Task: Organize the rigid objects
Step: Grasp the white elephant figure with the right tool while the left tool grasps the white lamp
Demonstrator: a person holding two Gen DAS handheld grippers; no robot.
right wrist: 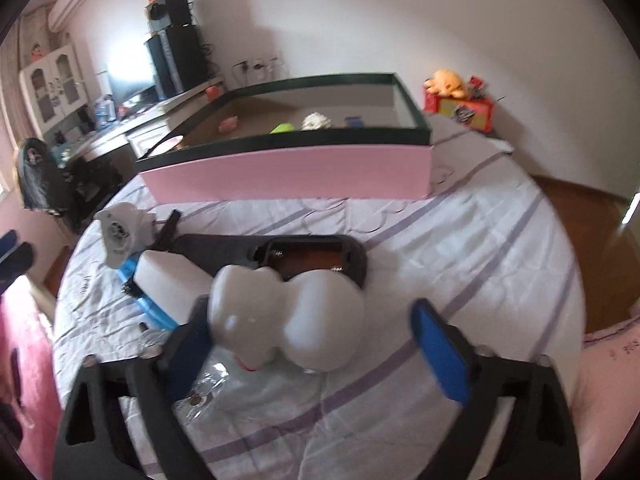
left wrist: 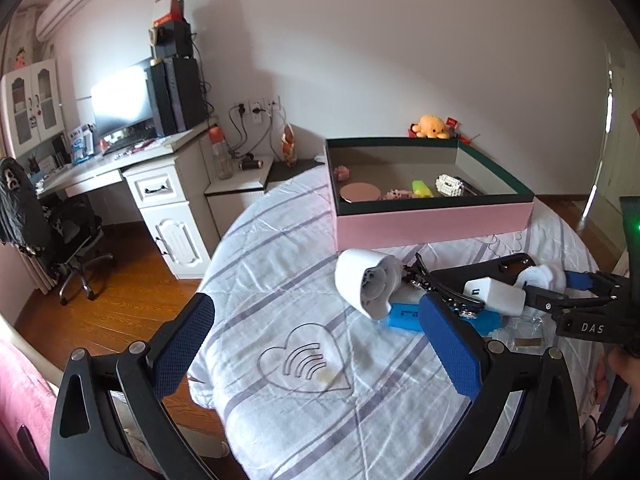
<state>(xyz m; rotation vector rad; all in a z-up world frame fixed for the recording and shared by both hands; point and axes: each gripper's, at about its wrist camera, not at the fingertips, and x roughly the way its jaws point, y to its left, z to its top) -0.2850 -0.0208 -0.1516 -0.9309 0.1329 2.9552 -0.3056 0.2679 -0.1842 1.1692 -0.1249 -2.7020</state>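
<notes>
Right gripper [right wrist: 312, 340] is hovering spread around the white figurine [right wrist: 288, 316], its long axis crossing the fingers. Left gripper [left wrist: 316, 328] is hanging spread, empty, farther off.

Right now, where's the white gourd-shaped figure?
In the right wrist view, the white gourd-shaped figure lies on the bed between the open right hand-held gripper fingers.

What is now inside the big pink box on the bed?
Inside the pink cardboard box: a round pink disc, a yellow-green piece, a white beaded object and a small pink item. The near wall hides the floor behind it.
</notes>
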